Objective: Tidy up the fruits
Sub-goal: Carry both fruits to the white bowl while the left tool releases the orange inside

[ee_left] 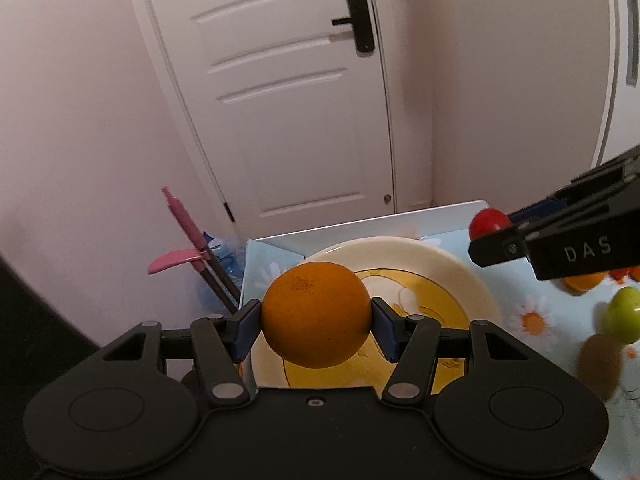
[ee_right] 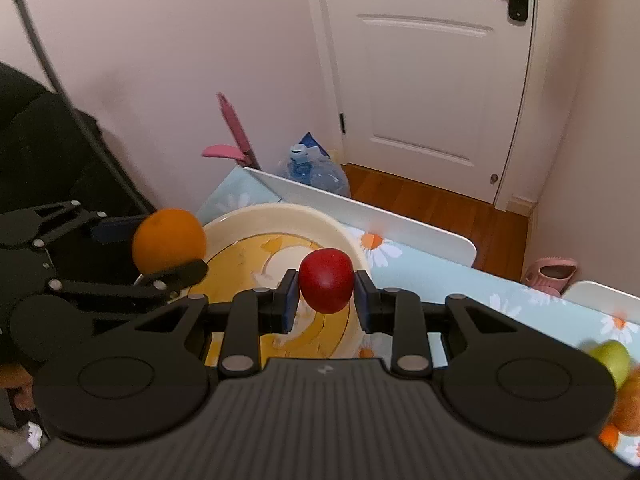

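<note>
Above the near edge of the cream ceramic plate with the yellow cartoon print (ee_left: 440, 276), you have the round orange fruit (ee_left: 316, 314) pinched between the blue pads of the left gripper (ee_left: 316, 320), squeezed at its widest part and clear of the dish. The small red apple-like fruit (ee_right: 326, 280) sits the same way in the right gripper (ee_right: 326, 300), its jaws drawn in narrow around it, hanging over the plate's yellow middle. Both fruits are off the table (ee_right: 460, 276), which wears a pale blue cloth with daisies.

The step in hand looks like setting both fruits into the plate. Bring each one low before you let go: round fruit dropped from height will roll, and the rim is shallow. Keep the two grippers apart as you come down; in the right wrist view the orange is just beside the plate's left rim, so carry it further in over the dish first. Place them at separate spots so one does not knock the other. Open slowly and lift straight back.

Off to the right on the cloth wait a green round fruit (ee_left: 624, 314), a blurred brown one (ee_left: 600, 364) and another orange fruit (ee_left: 584, 282), partly hidden.
</note>
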Motion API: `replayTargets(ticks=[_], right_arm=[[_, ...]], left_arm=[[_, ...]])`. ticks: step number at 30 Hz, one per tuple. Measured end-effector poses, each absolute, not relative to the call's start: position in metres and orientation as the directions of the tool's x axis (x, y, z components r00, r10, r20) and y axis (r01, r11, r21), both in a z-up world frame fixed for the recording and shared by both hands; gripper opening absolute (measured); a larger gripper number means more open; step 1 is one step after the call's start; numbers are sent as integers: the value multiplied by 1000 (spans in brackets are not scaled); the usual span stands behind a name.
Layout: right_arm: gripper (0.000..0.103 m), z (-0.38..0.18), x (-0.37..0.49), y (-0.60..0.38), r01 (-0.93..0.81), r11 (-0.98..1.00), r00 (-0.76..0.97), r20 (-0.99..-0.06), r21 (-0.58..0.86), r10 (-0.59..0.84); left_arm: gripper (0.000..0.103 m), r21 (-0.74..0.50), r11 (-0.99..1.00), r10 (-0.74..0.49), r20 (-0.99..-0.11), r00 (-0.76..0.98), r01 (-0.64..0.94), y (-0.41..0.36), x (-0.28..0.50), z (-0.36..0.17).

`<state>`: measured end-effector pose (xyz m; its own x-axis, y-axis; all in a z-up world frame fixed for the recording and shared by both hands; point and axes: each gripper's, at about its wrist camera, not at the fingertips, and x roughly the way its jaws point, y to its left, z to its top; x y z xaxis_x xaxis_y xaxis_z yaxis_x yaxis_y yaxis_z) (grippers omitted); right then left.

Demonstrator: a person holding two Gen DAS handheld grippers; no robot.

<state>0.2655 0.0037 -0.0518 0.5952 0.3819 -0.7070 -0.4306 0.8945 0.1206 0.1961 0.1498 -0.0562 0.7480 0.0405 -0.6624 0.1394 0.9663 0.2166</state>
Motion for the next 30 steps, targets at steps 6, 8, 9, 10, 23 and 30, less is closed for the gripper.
replayTargets(ticks=[6,8,9,10,23,30], right_arm=[[44,-66,288,14,-391,911,590,-725,129,356],[44,-70,290,14,-379,916,590,-729,129,347],[44,-72,293,13,-372,919,589,-732,129,342],[44,-74,294,12,-366,921,588,-735,130,338],[44,-69,296,1,-362,923,583,-741,130,334],[44,-58,294,3,-428,897,563,-743,114,363]], left_arm=[[63,242,949,17,-682,731,203,152,224,-80],[63,249,942,10,-689,724,223,151,232,-88],[63,249,940,5,-694,720,234,150,236,-92],[63,248,938,0,-699,715,243,149,240,-95],[89,280,917,-14,-689,725,283,140,260,-106],[100,227,949,7,-705,709,217,154,240,-84]])
